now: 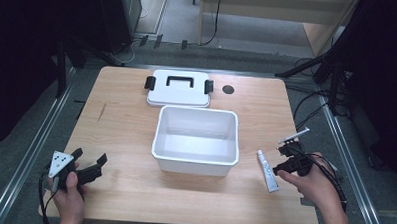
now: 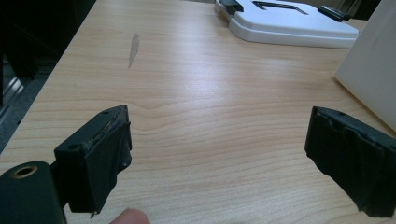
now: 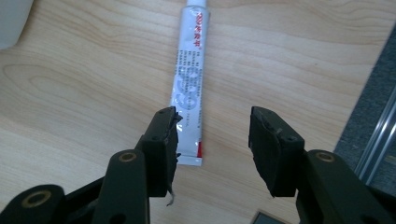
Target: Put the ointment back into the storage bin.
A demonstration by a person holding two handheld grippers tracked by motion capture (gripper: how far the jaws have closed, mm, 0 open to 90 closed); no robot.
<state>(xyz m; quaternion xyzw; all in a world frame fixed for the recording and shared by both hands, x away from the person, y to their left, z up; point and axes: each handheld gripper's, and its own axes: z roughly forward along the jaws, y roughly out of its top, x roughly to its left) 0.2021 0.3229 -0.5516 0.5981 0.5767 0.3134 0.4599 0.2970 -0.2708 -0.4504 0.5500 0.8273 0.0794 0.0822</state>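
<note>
High view first: a white rectangular plastic bin (image 1: 196, 139) stands open and empty at the middle of the wooden table (image 1: 126, 119), its flat white lid with black handle and clips (image 1: 179, 88) lying apart just behind it. To the bin's right, near the table's edge, lies a slim white-and-silver tube with red print (image 1: 267, 170) — flat on the wood, untouched. Seen in the right gripper view, the right gripper (image 3: 212, 133) hovers over the tube's crimped end (image 3: 189, 93), jaws parted wide and holding nothing; one jaw hangs above the tube, the other off to its side. The left gripper (image 1: 90, 167) rests at the near left, jaws wide apart and empty. Judging by this, the work has barely begun — grasping the tube, dropping it into the bin and probably lidding it all remain.
</note>
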